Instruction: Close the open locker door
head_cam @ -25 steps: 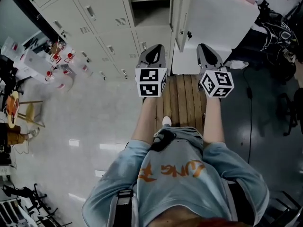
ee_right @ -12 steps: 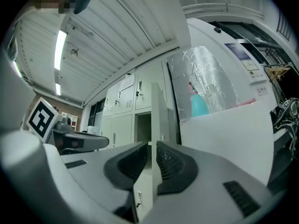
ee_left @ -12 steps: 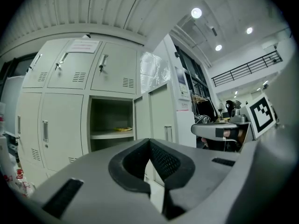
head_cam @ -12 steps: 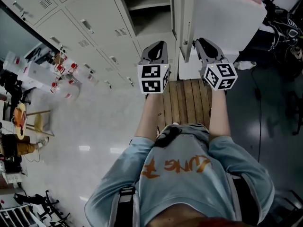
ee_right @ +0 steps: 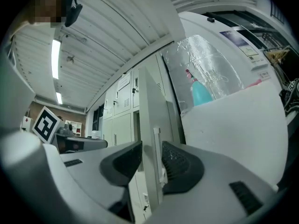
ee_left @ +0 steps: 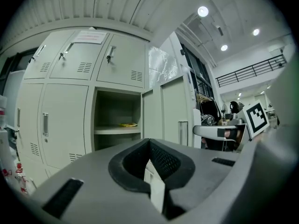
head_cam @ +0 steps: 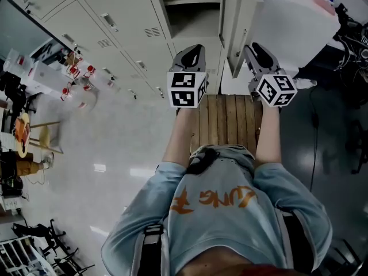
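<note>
The open locker door (head_cam: 233,27) stands out from a bank of pale grey lockers, next to its open compartment (head_cam: 190,10). My right gripper (head_cam: 256,49) is at the door's free edge. In the right gripper view that door edge (ee_right: 150,125) runs up between the jaws of the right gripper (ee_right: 152,160), which are opening; the pads do not press on it. My left gripper (head_cam: 192,53) hovers left of the door, before the lockers, and its jaws meet with nothing held. The left gripper view shows the compartment (ee_left: 117,120), a yellow thing (ee_left: 127,124) on its shelf, and the door (ee_left: 175,111).
A wooden platform (head_cam: 227,119) lies under the person before the lockers. A big white box (head_cam: 287,27) stands right behind the door, with a teal bottle (ee_right: 201,92) on top. Red-capped bottles (head_cam: 75,76) and clutter sit at the left, dark equipment at the far right.
Both grippers have moved forward towards the lockers. The right one has come up to the free edge of the open door.
</note>
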`<action>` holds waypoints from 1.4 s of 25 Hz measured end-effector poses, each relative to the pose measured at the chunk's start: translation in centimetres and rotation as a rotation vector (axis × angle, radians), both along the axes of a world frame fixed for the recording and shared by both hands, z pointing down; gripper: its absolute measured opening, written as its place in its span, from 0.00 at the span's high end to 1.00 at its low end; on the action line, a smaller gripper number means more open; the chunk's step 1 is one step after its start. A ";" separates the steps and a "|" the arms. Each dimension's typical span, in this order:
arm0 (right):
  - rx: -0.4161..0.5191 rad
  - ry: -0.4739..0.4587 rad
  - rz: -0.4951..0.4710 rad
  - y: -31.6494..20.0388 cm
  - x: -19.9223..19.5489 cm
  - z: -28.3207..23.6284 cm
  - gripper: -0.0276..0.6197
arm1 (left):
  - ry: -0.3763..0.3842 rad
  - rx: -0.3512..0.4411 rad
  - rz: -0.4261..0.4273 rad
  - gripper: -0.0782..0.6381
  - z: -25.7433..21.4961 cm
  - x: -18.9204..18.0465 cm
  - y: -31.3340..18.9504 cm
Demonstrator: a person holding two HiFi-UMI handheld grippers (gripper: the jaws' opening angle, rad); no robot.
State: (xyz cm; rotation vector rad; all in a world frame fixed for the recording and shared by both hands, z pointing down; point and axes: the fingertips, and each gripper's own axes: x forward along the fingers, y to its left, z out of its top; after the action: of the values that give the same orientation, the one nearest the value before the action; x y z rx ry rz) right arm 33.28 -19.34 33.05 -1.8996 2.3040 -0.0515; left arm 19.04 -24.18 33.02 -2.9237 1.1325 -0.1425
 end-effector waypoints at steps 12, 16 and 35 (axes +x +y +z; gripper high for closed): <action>0.046 -0.120 -0.135 -1.0 -2.0 -0.1 0.76 | 0.026 -0.058 -0.037 0.87 1.8 -2.1 -1.0; 0.035 -0.088 -0.189 -2.2 -4.6 0.0 0.76 | 0.055 -0.090 -0.072 0.87 2.7 -3.8 -2.1; 0.007 0.070 -0.305 -12.0 -15.4 0.1 0.75 | 0.067 -0.110 -0.207 0.87 4.1 -9.9 -10.3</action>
State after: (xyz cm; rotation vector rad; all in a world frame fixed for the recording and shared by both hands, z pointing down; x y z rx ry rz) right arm 17.91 -31.33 33.20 -1.5536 2.6166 -0.0113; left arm 9.13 -34.50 37.08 -2.9170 1.4836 -0.1116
